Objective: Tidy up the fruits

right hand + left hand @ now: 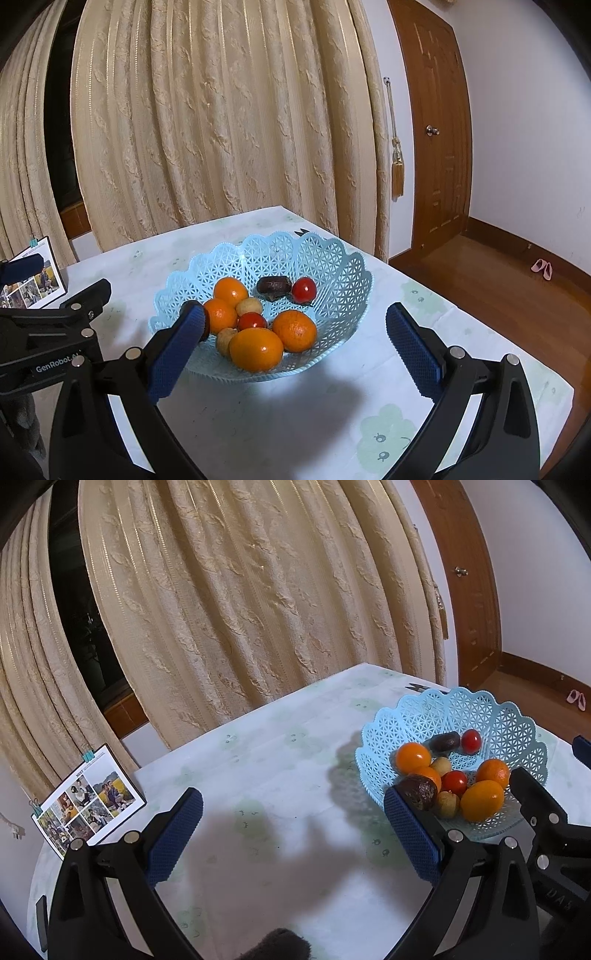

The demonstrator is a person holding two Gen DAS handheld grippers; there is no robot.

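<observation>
A light blue lattice basket (332, 273) (509, 720) stands on the table and holds several oranges (256, 349) (482, 800), two red tomatoes (304, 290) (471, 740), small tan fruits (249, 306) and dark brown fruits (274, 286) (417, 791). My right gripper (295, 347) is open, hovering just in front of the basket with nothing between its blue pads. My left gripper (293, 834) is open over bare tablecloth, left of the basket; its right pad (412, 834) covers the basket's near rim.
The table has a pale cloth with green prints (384, 435). A photo card (88, 799) stands at the table's far left edge. Cream curtains (240, 590) hang behind. A wooden door (436, 129) and wood floor lie to the right.
</observation>
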